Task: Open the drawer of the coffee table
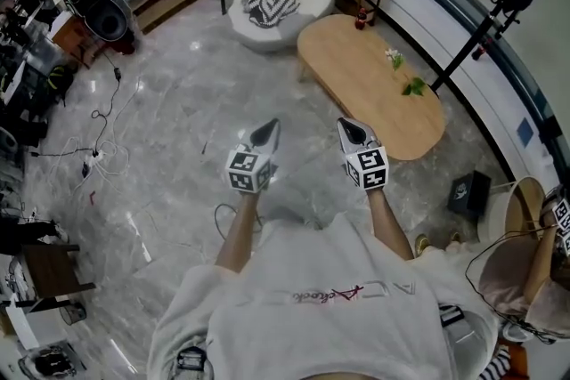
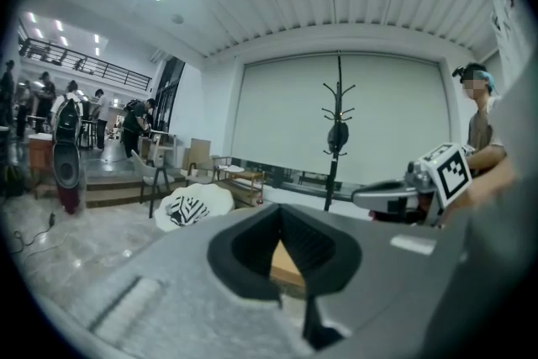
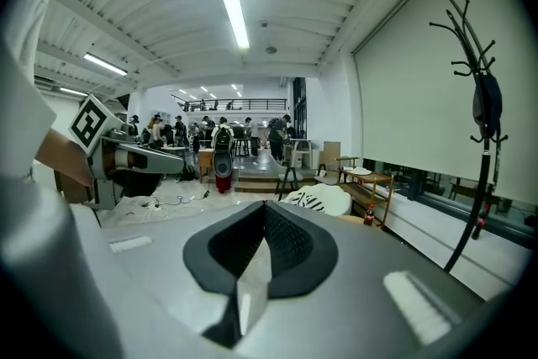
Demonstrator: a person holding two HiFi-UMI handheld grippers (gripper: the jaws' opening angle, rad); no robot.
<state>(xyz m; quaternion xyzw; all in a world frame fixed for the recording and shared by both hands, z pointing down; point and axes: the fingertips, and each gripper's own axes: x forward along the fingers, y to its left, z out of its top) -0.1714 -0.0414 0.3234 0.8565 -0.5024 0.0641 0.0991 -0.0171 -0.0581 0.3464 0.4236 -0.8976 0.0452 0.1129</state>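
The oval wooden coffee table [image 1: 370, 84] stands ahead and to the right on the marble floor; no drawer shows from above. My left gripper [image 1: 264, 133] and right gripper [image 1: 354, 131] hang side by side in the air, short of the table's near end and touching nothing. Both are shut and empty. In the left gripper view the shut jaws [image 2: 281, 208] frame a sliver of the table top [image 2: 286, 266], with the right gripper [image 2: 395, 197] beside them. In the right gripper view the jaws [image 3: 264, 204] meet, and the left gripper [image 3: 143, 157] shows at the left.
A white pouf with a striped cushion [image 1: 280, 4] sits beyond the table's far end. A small plant [image 1: 405, 76] stands on the table top. A black coat rack [image 1: 499, 4] rises at the right, a black box [image 1: 469, 191] lies on the floor, and cables [image 1: 102, 156] trail at the left.
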